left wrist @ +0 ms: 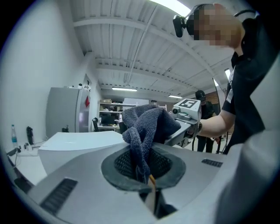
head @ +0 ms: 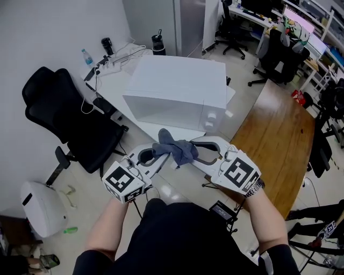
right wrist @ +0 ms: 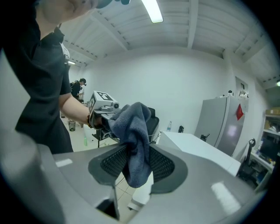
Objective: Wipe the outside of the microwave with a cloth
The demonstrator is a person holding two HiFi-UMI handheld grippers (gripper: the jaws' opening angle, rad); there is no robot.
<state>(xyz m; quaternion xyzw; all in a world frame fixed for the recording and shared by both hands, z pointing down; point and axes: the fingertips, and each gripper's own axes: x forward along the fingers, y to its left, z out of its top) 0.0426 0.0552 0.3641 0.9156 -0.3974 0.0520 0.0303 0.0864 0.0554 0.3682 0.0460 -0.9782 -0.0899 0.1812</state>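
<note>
Bright, even glow from a ceiling strip light (right wrist: 152, 11); soft shadows, fisheye-darkened corners.

**Operator and hand-held rig.**

- **Grippers:** L gripper (head: 167, 156) & R gripper (head: 192, 150), centre of head view. Both have pale grey-white moulded shells w/ rounded, loop-shaped jaws.
- **Marker cube** (head: 123, 182): one per gripper, lower centre. White faces w/ blk square patterns.
- **Pads** (left wrist: 127, 164), centre of L gripper view: dark mesh ovals inside a blk rubbery rim.
- **Ribbed slot** (left wrist: 59, 194), lower left: dark, set into the shell.
- **Clothing:** blk short-sleeved shirt (right wrist: 41, 65), upper left of R gripper view.
- **Wristband** (head: 257, 187), lower right of head view: silvery, on the R wrist.
- **Head-mounted camera** (left wrist: 180, 24), upper right of L gripper view: blk.
</note>
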